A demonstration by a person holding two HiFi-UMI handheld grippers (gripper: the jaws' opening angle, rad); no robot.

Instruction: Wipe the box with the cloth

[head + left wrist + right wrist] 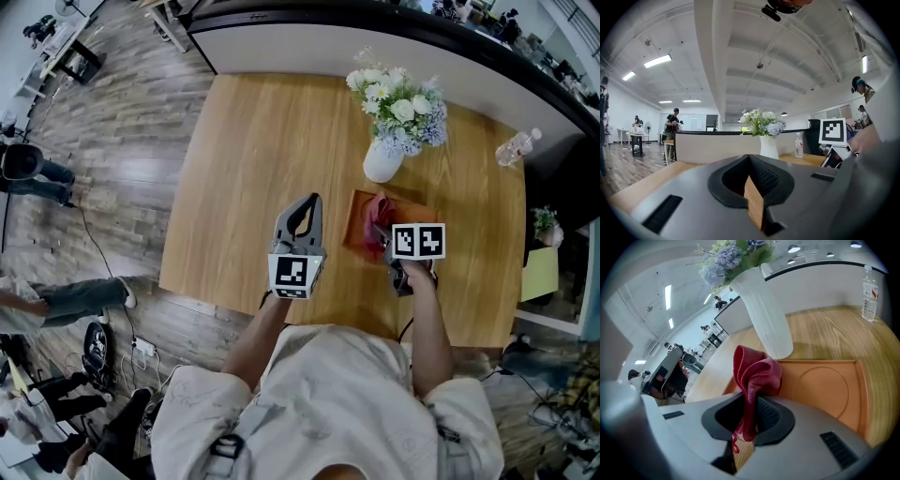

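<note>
- We are holding the right gripper at the near side of the box, with its jaws clenched on a red cloth.
- The cloth is bunching up above the jaws and hanging over the left part of the box. We cannot tell whether it is touching the surface.
- The box is flat and orange-brown, with a round outline pressed into its top. It is lying on the wooden table, just in front of a white vase of pale flowers.
- We are carrying the left gripper above the bare table, to the left of the box and apart from it. It is pointing toward the far side of the table, and its jaws are pressing together with nothing between them.
- A water bottle is standing upright near the far right edge of the table, well apart from the box.
- Other people are standing in the room beyond the table.
</note>
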